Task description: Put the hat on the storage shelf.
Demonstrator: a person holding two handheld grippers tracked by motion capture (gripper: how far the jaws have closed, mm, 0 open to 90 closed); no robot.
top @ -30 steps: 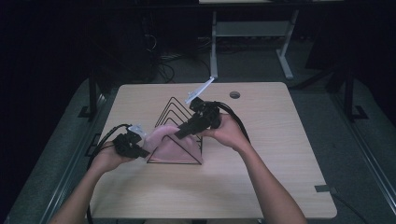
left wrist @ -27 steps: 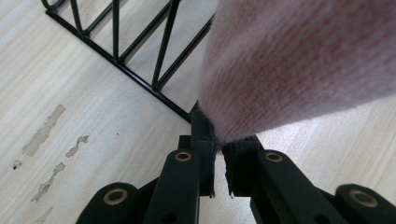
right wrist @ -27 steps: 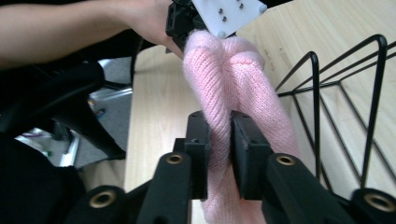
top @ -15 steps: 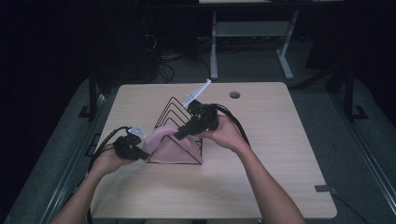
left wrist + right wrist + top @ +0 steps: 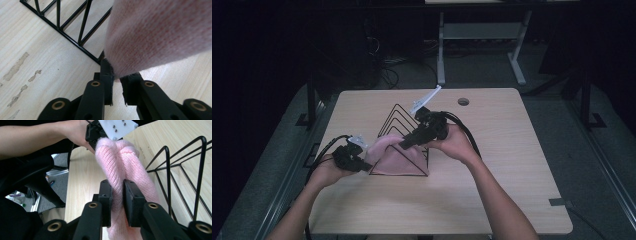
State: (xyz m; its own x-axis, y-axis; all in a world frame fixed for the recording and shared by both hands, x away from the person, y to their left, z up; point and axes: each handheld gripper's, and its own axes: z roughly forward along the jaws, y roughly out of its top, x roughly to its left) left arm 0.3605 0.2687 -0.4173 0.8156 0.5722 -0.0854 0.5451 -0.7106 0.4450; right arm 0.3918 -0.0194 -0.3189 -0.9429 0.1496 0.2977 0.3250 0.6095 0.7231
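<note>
The tabletop (image 5: 512,170) carries a black wire rack (image 5: 399,117) at its centre. A pink knitted cloth (image 5: 387,159) lies against the rack's near frame, stretched between my tongs. My right tongs (image 5: 404,145), clamped on the cloth's upper fold, have dropped toward 7 o'clock since a second ago. My left tongs (image 5: 361,161) pinch its 9 o'clock edge. Probably the cloth is being settled onto the rack.

High overview; two close tool cameras, shared pink cloth (image 5: 392,156).
</note>
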